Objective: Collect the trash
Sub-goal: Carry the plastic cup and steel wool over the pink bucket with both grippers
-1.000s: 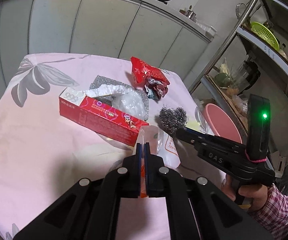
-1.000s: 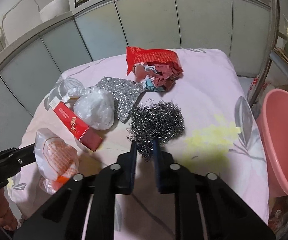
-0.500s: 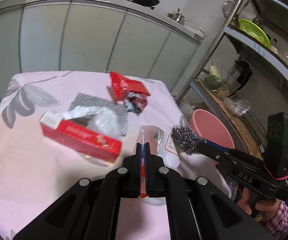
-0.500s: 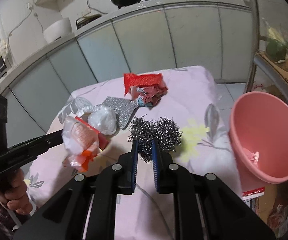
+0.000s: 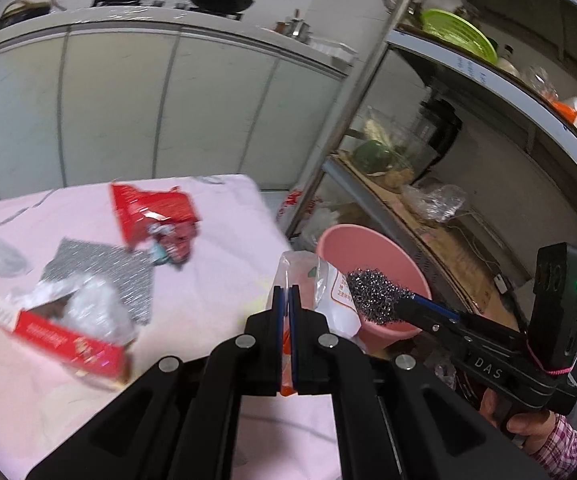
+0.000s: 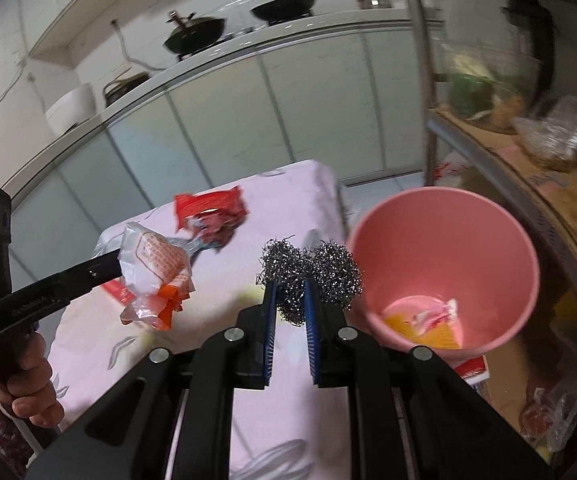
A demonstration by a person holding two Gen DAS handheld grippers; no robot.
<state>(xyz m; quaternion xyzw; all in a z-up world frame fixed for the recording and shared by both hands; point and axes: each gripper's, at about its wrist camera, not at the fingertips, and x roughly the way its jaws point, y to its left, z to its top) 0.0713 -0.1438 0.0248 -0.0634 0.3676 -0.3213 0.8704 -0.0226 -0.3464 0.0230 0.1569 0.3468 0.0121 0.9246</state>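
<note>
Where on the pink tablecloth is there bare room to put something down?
The near right stretch of the tablecloth, between the silver mat and the bin, is bare. The left is crowded: the mat, red wrapper and red box.

Both cams sat on the wrists, looking fwd and down along their own fingers, close over the pink-clothed table (image 5: 216, 288). Left cam saw the pink bin (image 5: 372, 248) at 2 o'clock; right cam saw it (image 6: 444, 248) at 3. Both shared table, bin, cabinets.
</note>
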